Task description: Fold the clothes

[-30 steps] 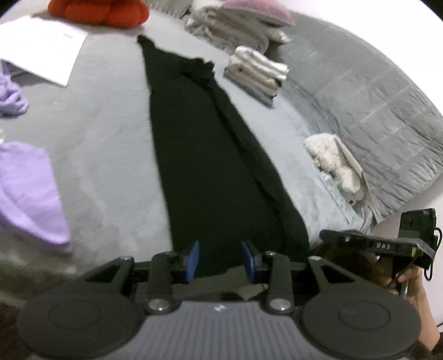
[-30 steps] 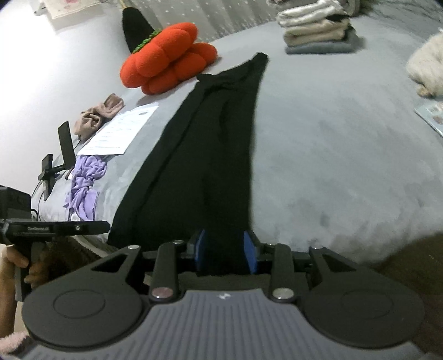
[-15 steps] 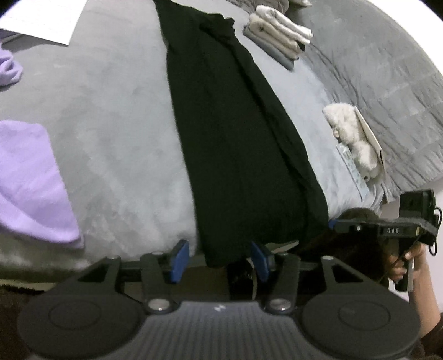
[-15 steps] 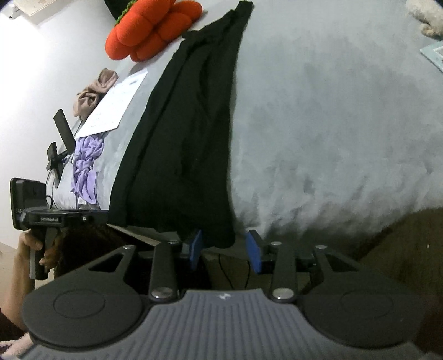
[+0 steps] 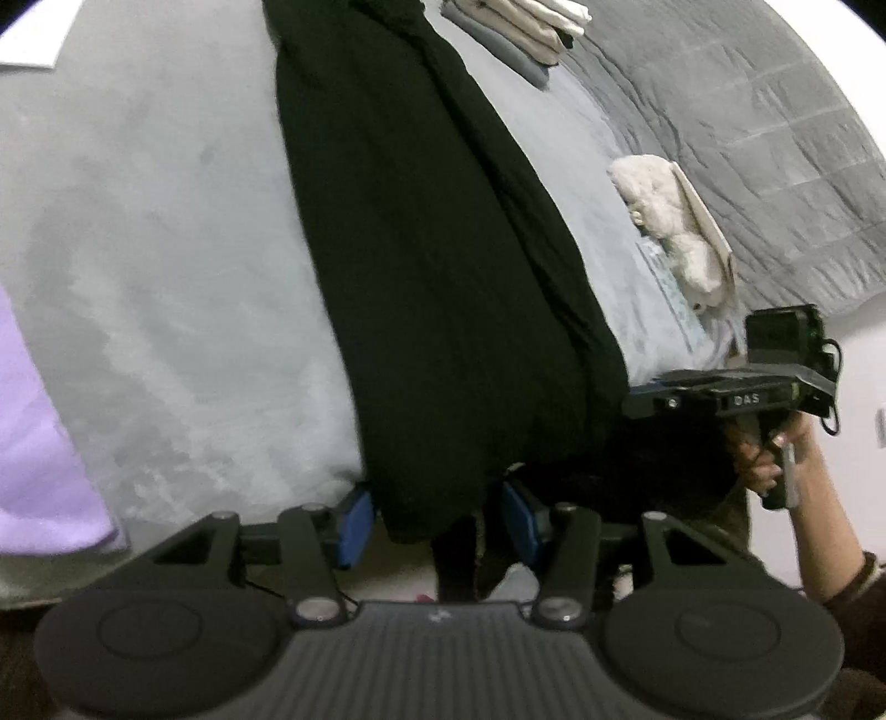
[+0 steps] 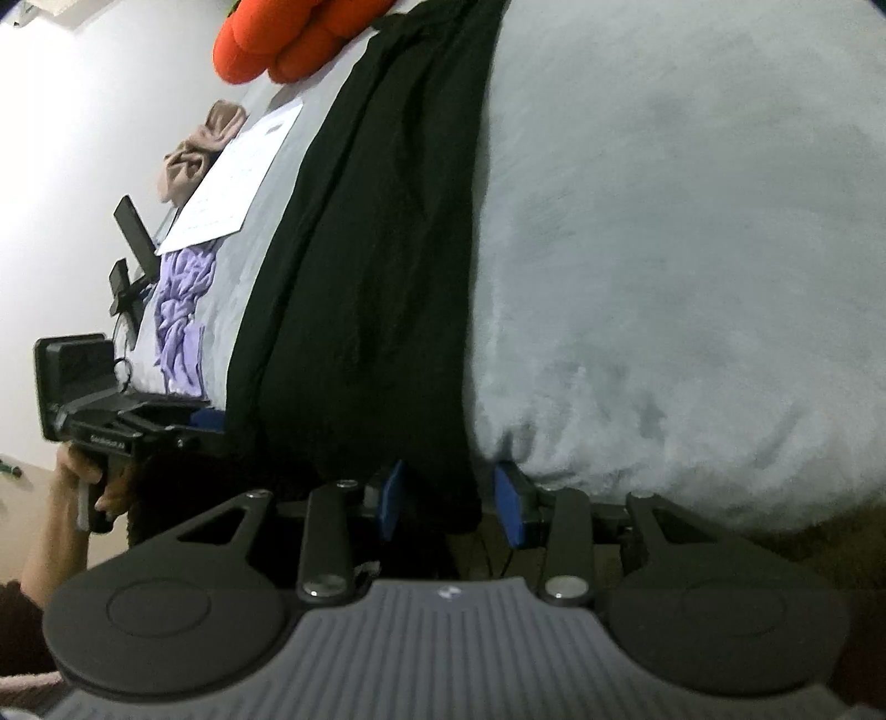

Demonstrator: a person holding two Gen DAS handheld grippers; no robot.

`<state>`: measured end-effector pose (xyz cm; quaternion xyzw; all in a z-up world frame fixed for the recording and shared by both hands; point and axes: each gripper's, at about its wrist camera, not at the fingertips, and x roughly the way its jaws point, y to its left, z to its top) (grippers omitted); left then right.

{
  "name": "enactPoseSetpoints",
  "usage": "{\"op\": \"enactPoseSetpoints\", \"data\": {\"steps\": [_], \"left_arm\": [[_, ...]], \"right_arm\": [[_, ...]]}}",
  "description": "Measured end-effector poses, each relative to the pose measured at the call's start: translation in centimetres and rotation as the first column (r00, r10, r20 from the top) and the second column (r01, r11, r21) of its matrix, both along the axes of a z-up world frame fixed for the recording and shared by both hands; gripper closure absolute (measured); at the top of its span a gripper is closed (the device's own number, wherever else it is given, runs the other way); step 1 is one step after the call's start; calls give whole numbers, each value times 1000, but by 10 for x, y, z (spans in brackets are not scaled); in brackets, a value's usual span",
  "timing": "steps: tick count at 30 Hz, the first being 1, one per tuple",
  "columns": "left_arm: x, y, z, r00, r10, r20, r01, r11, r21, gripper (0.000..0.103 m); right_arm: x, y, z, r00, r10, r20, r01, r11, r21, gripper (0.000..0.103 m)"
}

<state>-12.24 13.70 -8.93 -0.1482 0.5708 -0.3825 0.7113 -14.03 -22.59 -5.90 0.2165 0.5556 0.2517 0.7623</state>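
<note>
A long black garment lies as a narrow strip on the grey bed, and its near end hangs over the bed's front edge. My left gripper is open, its blue pads on either side of the hanging left corner without pinching it. In the right wrist view the same garment runs away from me. My right gripper is also open, around the right corner of the hem. A hand holds each tool at the bed edge.
A folded stack of clothes, a fluffy white item and a grey quilt lie to the right. A lilac cloth is at the left. An orange cushion, a white paper and a purple garment lie left of the strip.
Both grippers have drawn back and dropped to the bed's front edge. The garment's hem now hangs off the edge between the fingers. The left jaws have widened.
</note>
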Motion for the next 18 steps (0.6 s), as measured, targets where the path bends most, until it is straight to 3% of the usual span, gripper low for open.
{"op": "enactPoseSetpoints", "data": {"steps": [3,8,14,16,18], "left_arm": [[3,-1,-6,999,-22,-29,21,999,-36,55],[8,-5,-16,996,-40,-81,32,995,-97,70],[12,-7,-13,995,-40,-88,24,983,-183,85],[13,-7,-11,995,-40,-89,21,977,-212,89],[14,-8,-9,995,-40,-91,18,971,-240,91]], "right_arm": [[5,-3,-1,999,32,-22,-32,999,26,62],[13,-6,-5,995,73,-65,-67,994,89,62],[17,3,-6,986,145,-81,-135,984,113,63],[16,8,-6,983,171,-69,-164,981,101,71],[14,7,-6,983,177,-59,-170,979,109,89]]}}
